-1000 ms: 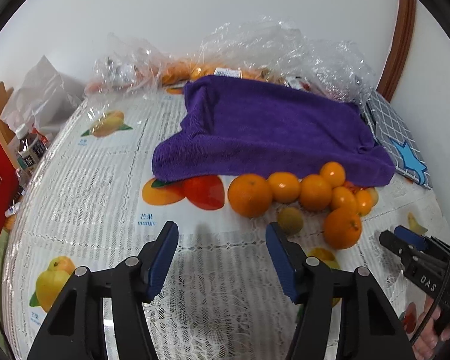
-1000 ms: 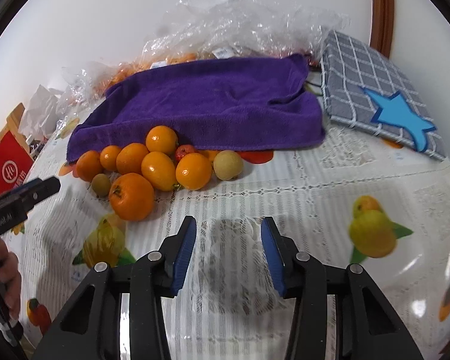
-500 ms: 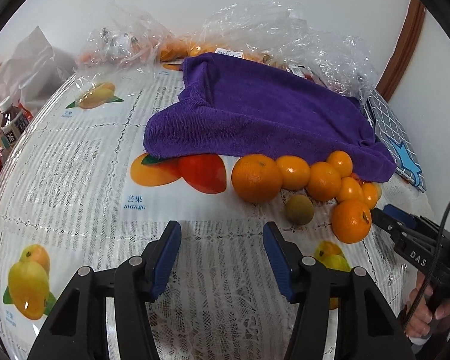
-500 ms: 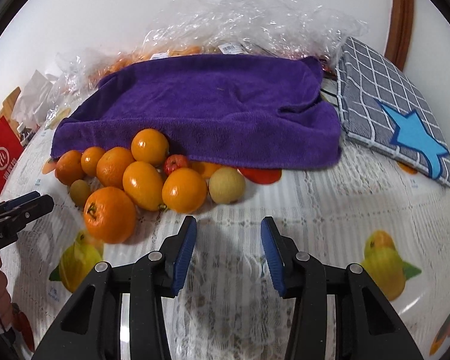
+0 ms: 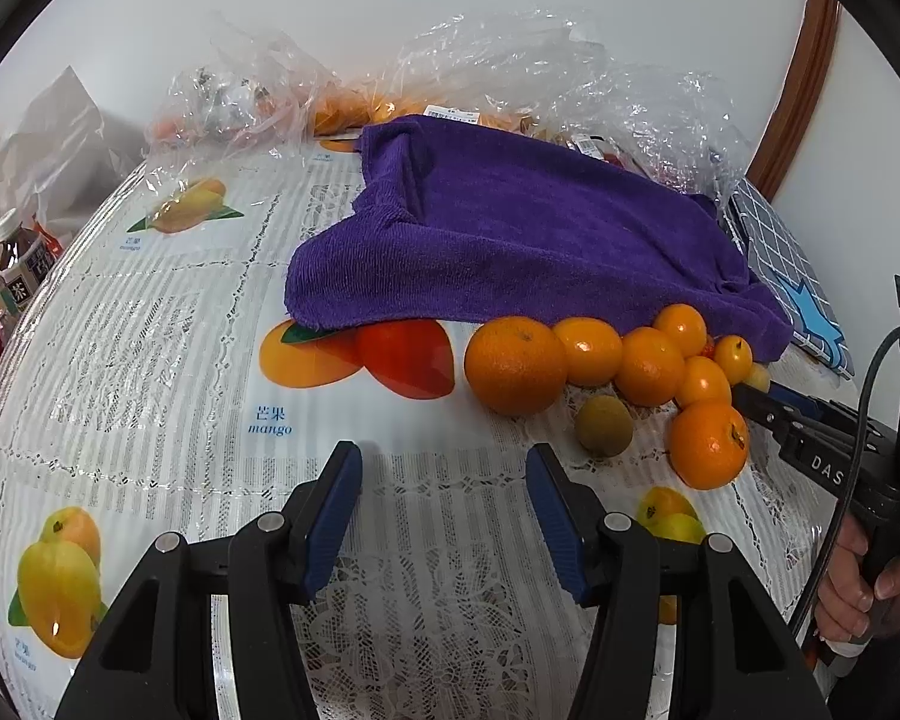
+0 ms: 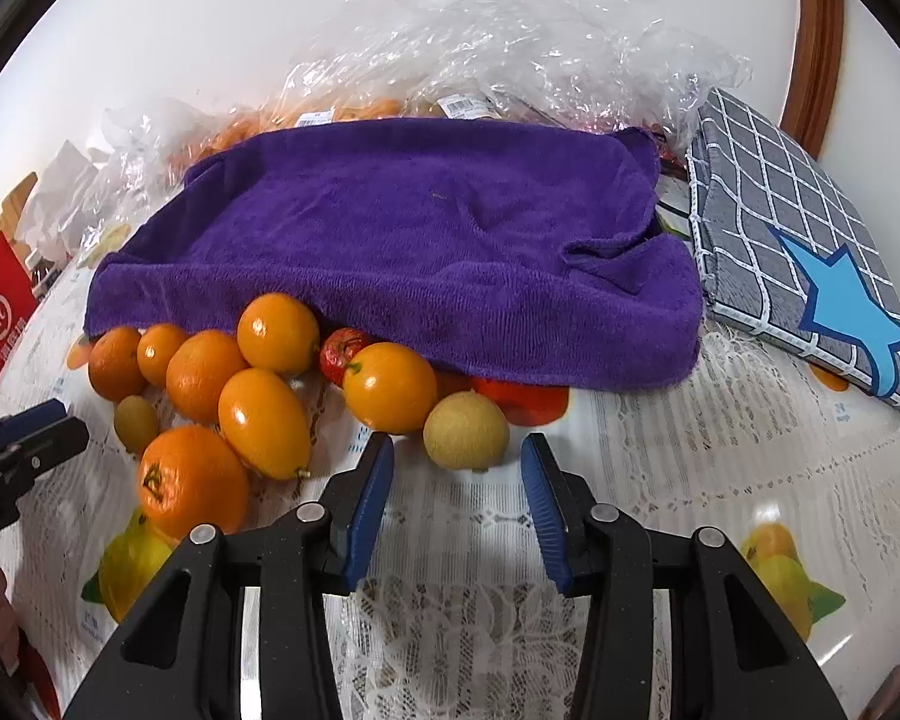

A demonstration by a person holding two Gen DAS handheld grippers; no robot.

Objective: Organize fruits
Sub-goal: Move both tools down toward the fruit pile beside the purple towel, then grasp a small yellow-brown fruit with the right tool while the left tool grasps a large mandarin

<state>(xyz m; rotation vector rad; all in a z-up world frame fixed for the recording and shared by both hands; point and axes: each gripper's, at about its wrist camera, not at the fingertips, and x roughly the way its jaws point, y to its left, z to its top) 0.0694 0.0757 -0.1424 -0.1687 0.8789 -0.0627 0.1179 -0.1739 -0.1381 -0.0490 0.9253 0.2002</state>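
Several oranges and small fruits lie in a cluster at the front edge of a purple towel (image 6: 402, 240). My right gripper (image 6: 456, 474) is open and empty, its jaws just short of a pale round fruit (image 6: 465, 430) that sits between an orange (image 6: 390, 387) and the towel edge. A small red fruit (image 6: 341, 348) is tucked behind. My left gripper (image 5: 444, 480) is open and empty over bare tablecloth, short of a big orange (image 5: 516, 365) and a small greenish-brown fruit (image 5: 603, 425). The right gripper also shows in the left wrist view (image 5: 750, 402), beside another orange (image 5: 708, 444).
A printed lace tablecloth (image 5: 150, 330) covers the table. Clear plastic bags (image 6: 510, 42) with more fruit lie behind the towel. A grey checked cloth with a blue star (image 6: 798, 240) lies at right. Bottles (image 5: 21, 264) and a red box (image 6: 0, 312) stand at left.
Both grippers have moved forward toward the fruit cluster. The right gripper now has the pale round fruit just ahead of its open jaws. No fruit has moved.
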